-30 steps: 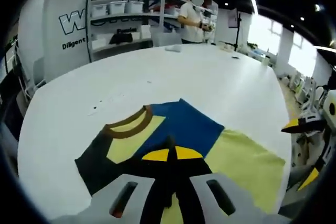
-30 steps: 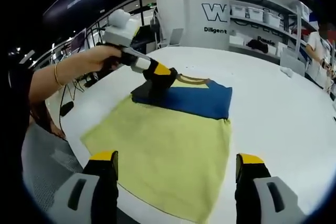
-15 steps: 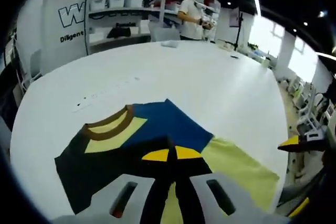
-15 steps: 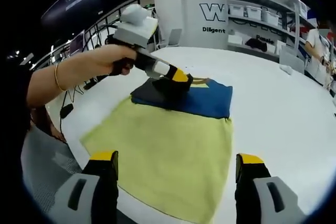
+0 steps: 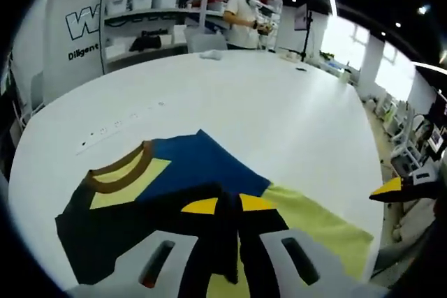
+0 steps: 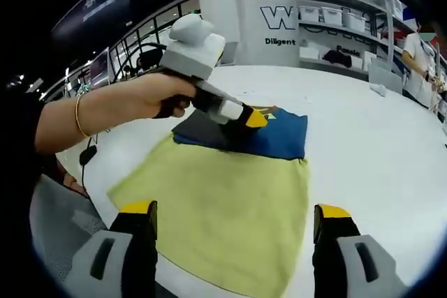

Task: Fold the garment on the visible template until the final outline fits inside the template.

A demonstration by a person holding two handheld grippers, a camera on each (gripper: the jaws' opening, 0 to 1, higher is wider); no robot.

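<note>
With the left gripper (image 6: 246,119) pinching the dark sleeve of the yellow, navy and black T-shirt (image 6: 230,193) and the right gripper (image 6: 237,232) spread empty, that thin fabric could slip and unfold on the white table (image 6: 363,137)

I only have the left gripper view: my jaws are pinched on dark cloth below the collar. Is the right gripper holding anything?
Observer: No. The right gripper is open, jaws wide apart, nothing between them.
Operator: Where is it relative to the garment?
Observer: It looks along the yellow cloth from the end opposite the collar; that yellow part lies spread flat on the table.
Operator: How does my end look from there?
Observer: The left gripper meets the garment where the dark panel joins the blue panel; both lie low on the table.
</note>
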